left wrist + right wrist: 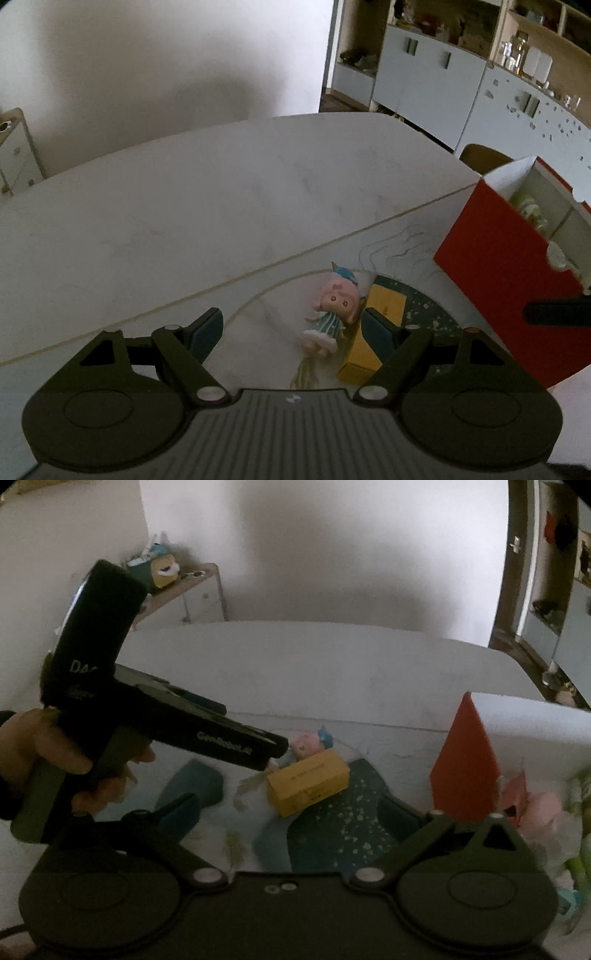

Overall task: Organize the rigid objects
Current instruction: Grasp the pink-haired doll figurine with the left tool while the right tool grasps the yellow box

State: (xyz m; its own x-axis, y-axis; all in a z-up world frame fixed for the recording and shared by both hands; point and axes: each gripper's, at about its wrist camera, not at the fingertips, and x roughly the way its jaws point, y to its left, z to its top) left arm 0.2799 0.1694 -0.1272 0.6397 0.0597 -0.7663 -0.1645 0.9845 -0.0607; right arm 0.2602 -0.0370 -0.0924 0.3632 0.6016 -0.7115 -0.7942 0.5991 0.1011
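A small doll [332, 314] with pink hair, a blue hat and a striped teal dress lies on its back on the table. It rests between the spread fingers of my left gripper [291, 332], nearer the right finger [376, 332], and no pad presses on it. A yellow carton [364, 354] lies right beside the doll, partly hidden by that finger. In the right wrist view my right gripper [291, 812] stands wide open and empty, a little short of the yellow carton [310, 779]. The left gripper [275, 751], held by a hand [44, 746], points down at the doll [310, 742].
A red box [498, 295] with white dividers and small items inside stands to the right, also seen as the red box [465, 768]. The printed mat [332, 830] has a dark speckled patch. The white marble table [184, 221] stretches far and left. Cabinets [424, 74] and a chair back [484, 157] lie beyond.
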